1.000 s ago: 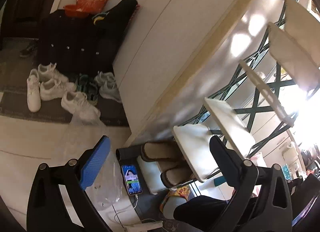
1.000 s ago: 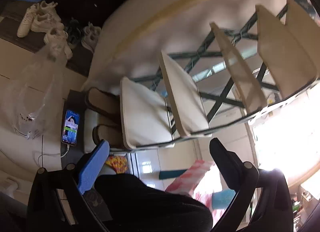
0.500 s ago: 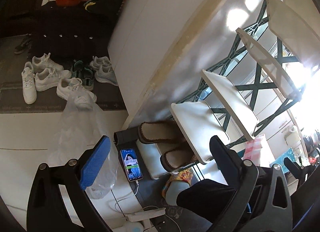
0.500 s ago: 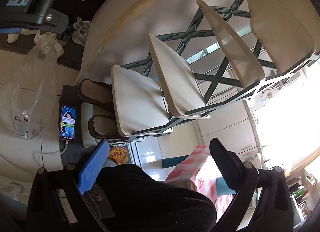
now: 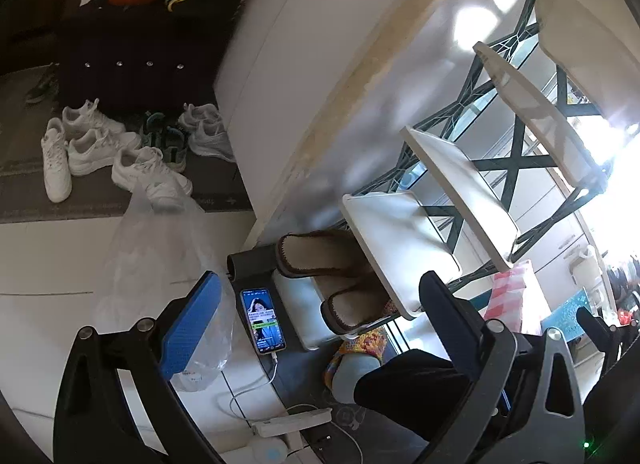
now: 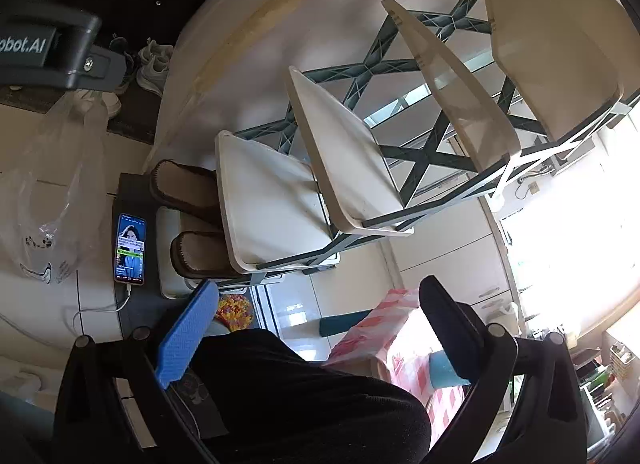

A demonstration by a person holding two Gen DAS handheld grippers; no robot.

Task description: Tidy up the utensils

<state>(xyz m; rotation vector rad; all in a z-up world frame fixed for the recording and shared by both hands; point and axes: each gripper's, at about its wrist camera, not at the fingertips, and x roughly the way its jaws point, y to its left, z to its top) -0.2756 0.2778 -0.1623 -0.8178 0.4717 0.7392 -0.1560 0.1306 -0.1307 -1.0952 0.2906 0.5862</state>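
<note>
No utensils show in either view. My left gripper point(image 5: 320, 284) is open and holds nothing; it hangs over the floor, pointing at a white tiered rack point(image 5: 400, 240) whose shelves are bare. My right gripper point(image 6: 320, 288) is open too, empty, and faces the same rack point(image 6: 272, 199) from a little further right. Part of the left gripper's housing point(image 6: 60, 59) shows at the top left of the right wrist view. A person's dark trouser leg point(image 6: 300, 396) fills the space under the right gripper.
Brown slippers point(image 5: 320, 256) lie under the lowest shelf, beside a lit phone point(image 5: 263, 320) on a charging cable. A clear plastic bag point(image 5: 160, 232), several white sneakers point(image 5: 100, 143) on a mat and a power strip point(image 5: 292, 422) are on the floor. A pink checked cloth point(image 6: 400, 336) lies right.
Both views have swung: the rack sits higher in the frames, the power strip has come into the left view and the left gripper's housing into the right view. Both grippers stay open.
</note>
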